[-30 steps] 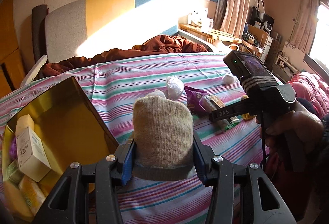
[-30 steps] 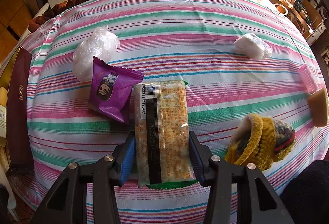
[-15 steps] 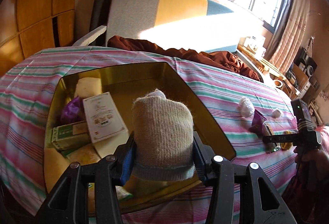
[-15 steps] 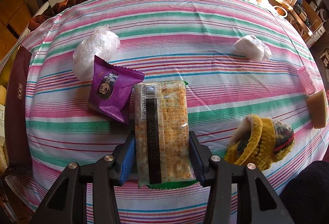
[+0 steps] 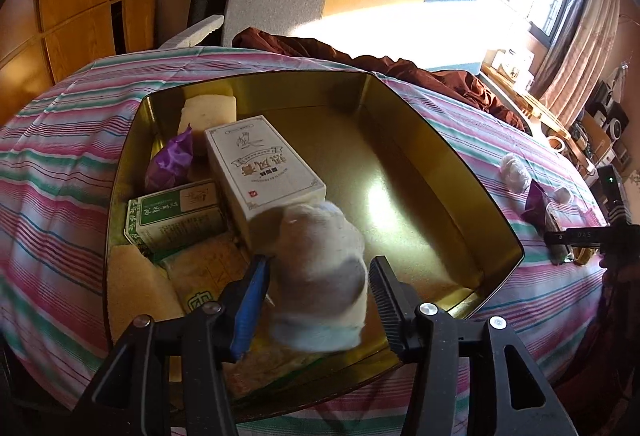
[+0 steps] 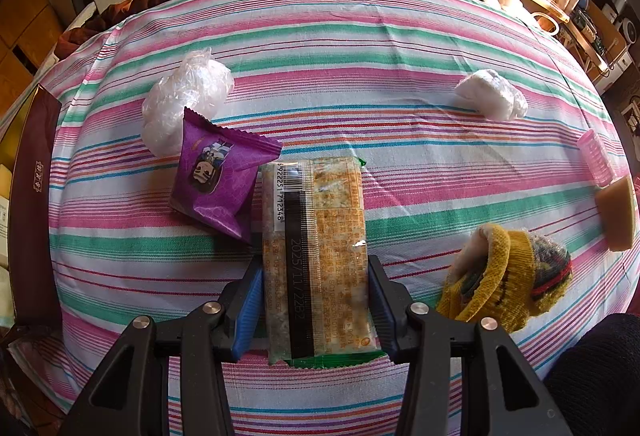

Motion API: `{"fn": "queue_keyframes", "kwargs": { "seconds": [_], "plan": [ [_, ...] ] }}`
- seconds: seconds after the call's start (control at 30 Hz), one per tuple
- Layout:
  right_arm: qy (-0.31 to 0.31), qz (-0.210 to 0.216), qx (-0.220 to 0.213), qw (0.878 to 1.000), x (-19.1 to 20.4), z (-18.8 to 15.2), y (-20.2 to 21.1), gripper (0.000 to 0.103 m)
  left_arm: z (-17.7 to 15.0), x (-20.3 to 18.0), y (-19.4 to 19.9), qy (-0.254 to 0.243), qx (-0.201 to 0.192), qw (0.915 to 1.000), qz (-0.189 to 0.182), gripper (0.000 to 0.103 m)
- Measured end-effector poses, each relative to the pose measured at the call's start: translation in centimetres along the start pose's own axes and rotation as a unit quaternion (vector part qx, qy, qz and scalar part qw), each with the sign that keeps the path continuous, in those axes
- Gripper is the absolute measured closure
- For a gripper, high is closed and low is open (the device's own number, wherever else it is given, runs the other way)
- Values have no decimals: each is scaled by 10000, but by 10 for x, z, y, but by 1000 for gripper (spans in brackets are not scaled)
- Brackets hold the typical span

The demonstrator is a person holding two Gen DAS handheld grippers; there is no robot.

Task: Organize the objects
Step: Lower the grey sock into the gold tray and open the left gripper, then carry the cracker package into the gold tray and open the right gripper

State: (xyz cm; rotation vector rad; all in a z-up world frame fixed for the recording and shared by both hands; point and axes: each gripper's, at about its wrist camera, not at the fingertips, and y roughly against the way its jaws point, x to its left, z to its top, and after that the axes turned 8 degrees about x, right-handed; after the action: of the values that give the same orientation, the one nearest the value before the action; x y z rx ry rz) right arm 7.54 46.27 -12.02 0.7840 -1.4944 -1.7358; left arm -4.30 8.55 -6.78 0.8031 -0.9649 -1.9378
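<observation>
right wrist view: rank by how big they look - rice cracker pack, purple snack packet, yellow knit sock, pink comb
1. rice cracker pack, though it sits nearest the camera between the right gripper's fingers.
2-3. purple snack packet and yellow knit sock look about alike; not ranking them.
4. pink comb, at the distorted edge.

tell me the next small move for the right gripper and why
Probably lift the snack bar clear of the striped cloth and carry it left toward the gold tin. The right gripper is already shut on the bar, and the left gripper stands open over the tin with the blurred rolled sock between its fingers, seemingly just let go.
</observation>
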Motion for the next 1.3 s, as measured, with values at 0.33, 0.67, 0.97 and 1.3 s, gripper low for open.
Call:
{"fn": "queue_keyframes", "kwargs": {
  "seconds": [0.33,0.67,0.97,1.3],
  "plan": [
    [-85,81,-45,9999,-4,0,1,55,0,1,6,61,-17,9992,386,23],
    [-435,172,-593,9971,-14,7,19,55,4,-2,41,-45,-806,9946,648,4],
    [-582,280,-1467,9871,-18,-11,63,55,6,0,58,105,-1095,9920,622,0],
    [431,1193,-1769,9760,63,-13,135,55,3,8,68,212,-1247,9895,704,0]
  ]
}}
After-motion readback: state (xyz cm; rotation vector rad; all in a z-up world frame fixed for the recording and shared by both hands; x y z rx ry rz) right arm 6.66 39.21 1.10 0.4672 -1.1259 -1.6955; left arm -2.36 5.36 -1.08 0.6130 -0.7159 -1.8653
